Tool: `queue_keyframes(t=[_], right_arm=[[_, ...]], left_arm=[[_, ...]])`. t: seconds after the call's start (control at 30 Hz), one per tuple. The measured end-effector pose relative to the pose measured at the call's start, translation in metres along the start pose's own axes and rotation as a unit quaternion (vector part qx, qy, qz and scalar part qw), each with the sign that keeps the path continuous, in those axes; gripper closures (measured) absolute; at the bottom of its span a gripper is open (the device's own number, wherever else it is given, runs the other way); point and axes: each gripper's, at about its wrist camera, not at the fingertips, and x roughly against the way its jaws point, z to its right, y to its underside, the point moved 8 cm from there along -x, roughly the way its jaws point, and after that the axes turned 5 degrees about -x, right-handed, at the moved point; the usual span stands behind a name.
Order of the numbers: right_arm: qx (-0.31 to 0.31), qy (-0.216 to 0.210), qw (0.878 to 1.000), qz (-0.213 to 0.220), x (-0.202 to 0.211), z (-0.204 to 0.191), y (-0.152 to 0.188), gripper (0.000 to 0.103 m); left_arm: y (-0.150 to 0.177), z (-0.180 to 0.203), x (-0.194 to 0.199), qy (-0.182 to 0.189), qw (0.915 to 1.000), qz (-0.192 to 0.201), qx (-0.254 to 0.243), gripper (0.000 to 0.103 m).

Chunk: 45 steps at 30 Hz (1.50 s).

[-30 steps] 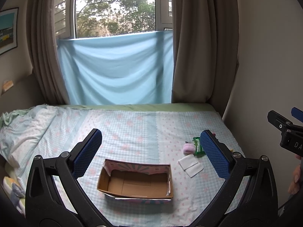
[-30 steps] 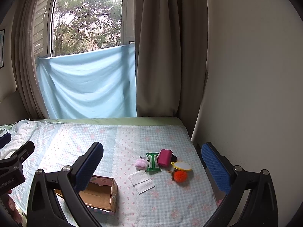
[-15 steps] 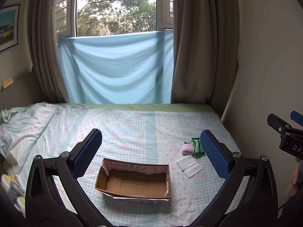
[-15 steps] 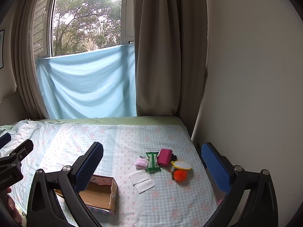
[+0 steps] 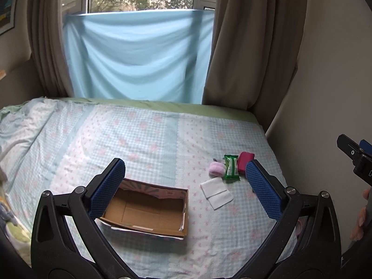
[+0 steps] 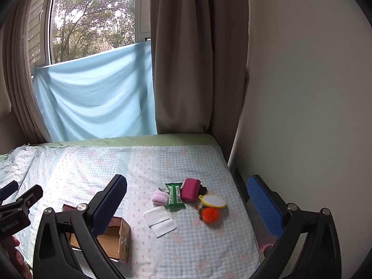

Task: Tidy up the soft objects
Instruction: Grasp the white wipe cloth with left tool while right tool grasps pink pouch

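Observation:
An empty open cardboard box (image 5: 148, 211) lies on the bed; its corner shows in the right wrist view (image 6: 116, 239). To its right lie a white folded cloth (image 6: 160, 220), a pink fluffy roll (image 6: 160, 197), a green packet (image 6: 174, 195), a magenta pouch (image 6: 190, 188), a yellow-rimmed round pad (image 6: 213, 201) and an orange pom-pom (image 6: 210, 214). The cloth (image 5: 216, 192), roll (image 5: 216, 168), packet (image 5: 231, 167) and pouch (image 5: 245, 159) also show in the left wrist view. My left gripper (image 5: 186, 188) is open above the box. My right gripper (image 6: 188, 207) is open above the objects.
The bed has a checked light-blue sheet (image 5: 151, 139). A wall (image 6: 302, 93) runs along its right side. Brown curtains (image 6: 186, 69) and a blue cloth (image 5: 139, 58) hang at the far end. Rumpled bedding (image 5: 16, 127) lies on the left.
Both cameras have tilted down and moved closer to the bed. The box and the small objects sit where they were. Both grippers stay open.

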Motion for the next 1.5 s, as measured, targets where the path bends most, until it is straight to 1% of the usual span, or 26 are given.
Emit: queue_keyframes(t=[0.17, 0.3, 0.37, 0.57, 0.73, 0.87, 0.93, 1.03, 1.1, 1.17, 1.27, 1.3, 1.37, 1.4, 1.47, 1.5], right_arm=[[0.002, 0.002, 0.999, -0.034, -0.066, 0.026, 0.008, 0.0], [0.005, -0.004, 0.998, -0.063, -0.121, 0.041, 0.023, 0.0], [0.008, -0.008, 0.997, -0.073, -0.148, 0.046, 0.03, 0.0], [0.006, -0.023, 0.994, -0.103, -0.235, 0.062, 0.062, 0.0], [0.006, -0.05, 0.99, -0.128, -0.301, 0.065, 0.093, 0.0], [0.006, -0.051, 0.988, -0.145, -0.353, 0.066, 0.116, 0.0], [0.004, -0.053, 0.988, -0.147, -0.377, 0.064, 0.125, 0.0], [0.005, -0.054, 0.987, -0.149, -0.409, 0.056, 0.137, 0.005], [0.01, -0.052, 0.987, -0.151, -0.427, 0.049, 0.145, 0.008], [0.017, -0.051, 0.987, -0.154, -0.444, 0.043, 0.152, 0.016], [0.016, -0.048, 0.986, -0.16, -0.464, 0.04, 0.161, 0.022], [0.015, -0.046, 0.986, -0.162, -0.468, 0.04, 0.163, 0.024], [0.015, -0.042, 0.985, -0.165, -0.477, 0.04, 0.167, 0.031], [0.016, -0.039, 0.985, -0.165, -0.479, 0.04, 0.168, 0.033], [0.023, -0.029, 0.986, -0.164, -0.483, 0.04, 0.17, 0.041], [0.026, -0.026, 0.986, -0.163, -0.485, 0.039, 0.171, 0.042]], left_arm=[[0.026, 0.039, -0.064, 0.011, 0.9985, -0.053, 0.001, 0.0], [0.054, 0.072, -0.121, 0.028, 0.9948, -0.096, 0.018, 0.0], [0.068, 0.088, -0.151, 0.034, 0.993, -0.11, 0.023, 0.0], [0.112, 0.129, -0.245, 0.033, 0.988, -0.15, 0.011, 0.0], [0.152, 0.147, -0.318, 0.032, 0.9831, -0.18, 0.014, 0.0], [0.181, 0.15, -0.365, 0.016, 0.9812, -0.192, 0.014, 0.0], [0.194, 0.147, -0.384, 0.005, 0.981, -0.193, 0.02, 0.0], [0.211, 0.142, -0.409, -0.015, 0.9806, -0.194, 0.025, 0.0], [0.222, 0.142, -0.422, -0.02, 0.9804, -0.195, 0.022, 0.0], [0.233, 0.145, -0.433, -0.021, 0.9794, -0.2, 0.015, 0.0], [0.244, 0.15, -0.446, -0.03, 0.9781, -0.206, -0.005, 0.0], [0.245, 0.151, -0.447, -0.034, 0.9788, -0.202, -0.01, 0.0], [0.242, 0.151, -0.448, -0.036, 0.9806, -0.192, -0.011, 0.001], [0.242, 0.151, -0.45, -0.036, 0.9807, -0.192, -0.01, 0.002], [0.24, 0.151, -0.451, -0.035, 0.9817, -0.187, -0.012, 0.006], [0.238, 0.152, -0.452, -0.033, 0.9823, -0.184, -0.015, 0.013]])
